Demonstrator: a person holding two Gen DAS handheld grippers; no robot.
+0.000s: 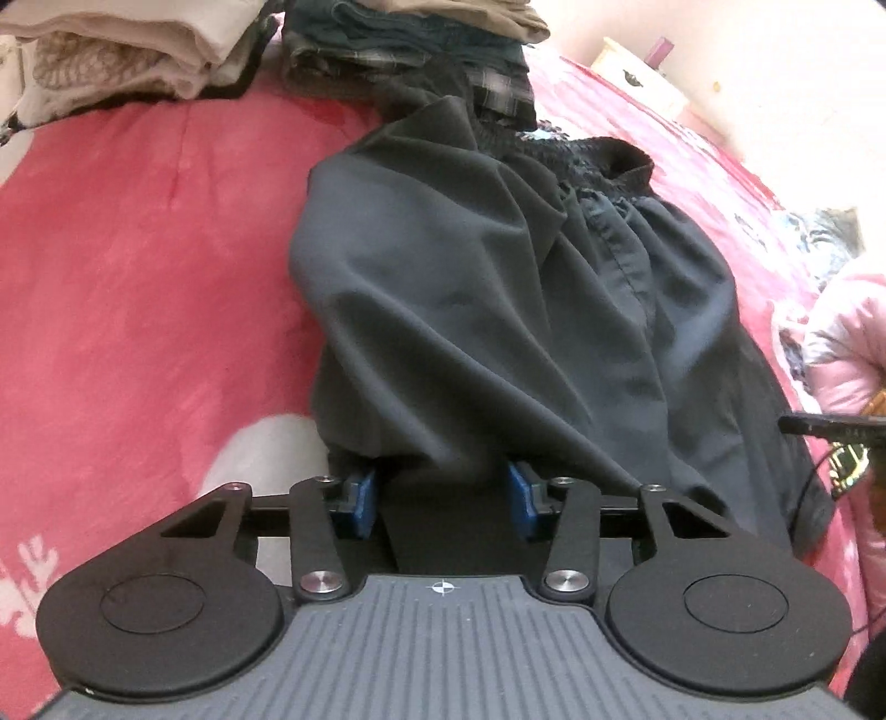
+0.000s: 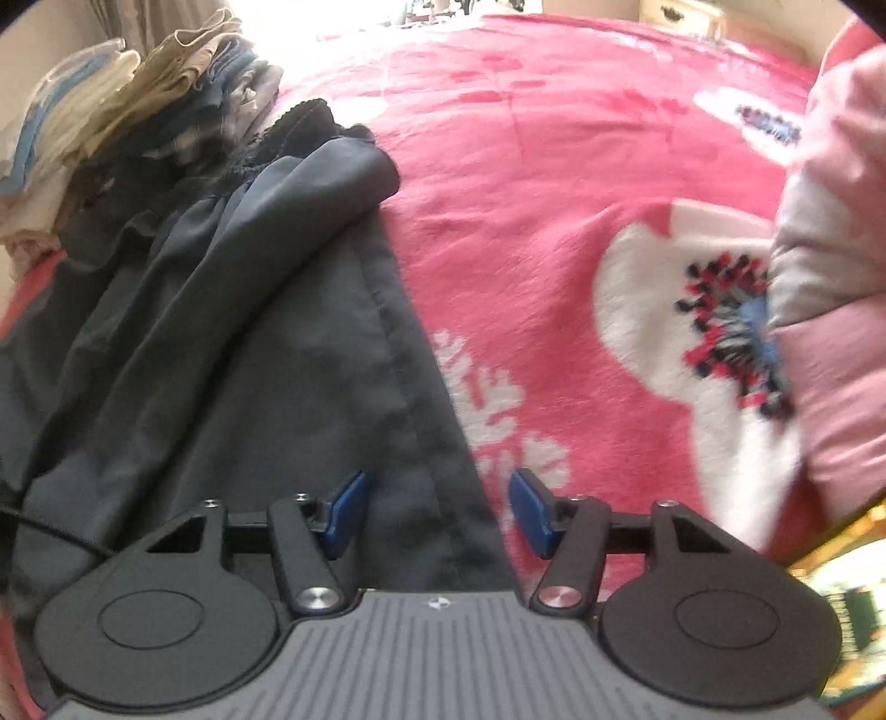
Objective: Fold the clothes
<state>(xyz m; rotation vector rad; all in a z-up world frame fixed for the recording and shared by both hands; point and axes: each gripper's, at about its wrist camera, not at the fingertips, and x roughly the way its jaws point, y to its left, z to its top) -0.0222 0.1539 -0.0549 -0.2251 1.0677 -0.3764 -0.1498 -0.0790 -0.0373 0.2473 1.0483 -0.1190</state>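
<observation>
Centrally, dark trousers (image 1: 498, 288) on pink blanket (image 1: 138, 277), left gripper (image 1: 443, 498) and right gripper (image 2: 440, 512) both wide, fabric between fingers, folded stacks (image 1: 387, 50) at far edge.

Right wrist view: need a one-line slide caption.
Open right gripper over the edge of dark trousers on a pink floral blanket.

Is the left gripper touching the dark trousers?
Touching. In the left wrist view, the dark trousers drape over the tips of both blue fingers of the left gripper.

Dark grey garment (image 1: 498, 288); pink blanket (image 2: 554, 183), white flower pattern; blue gripper pads (image 2: 349, 512); beige folded pile (image 1: 127, 50).
</observation>
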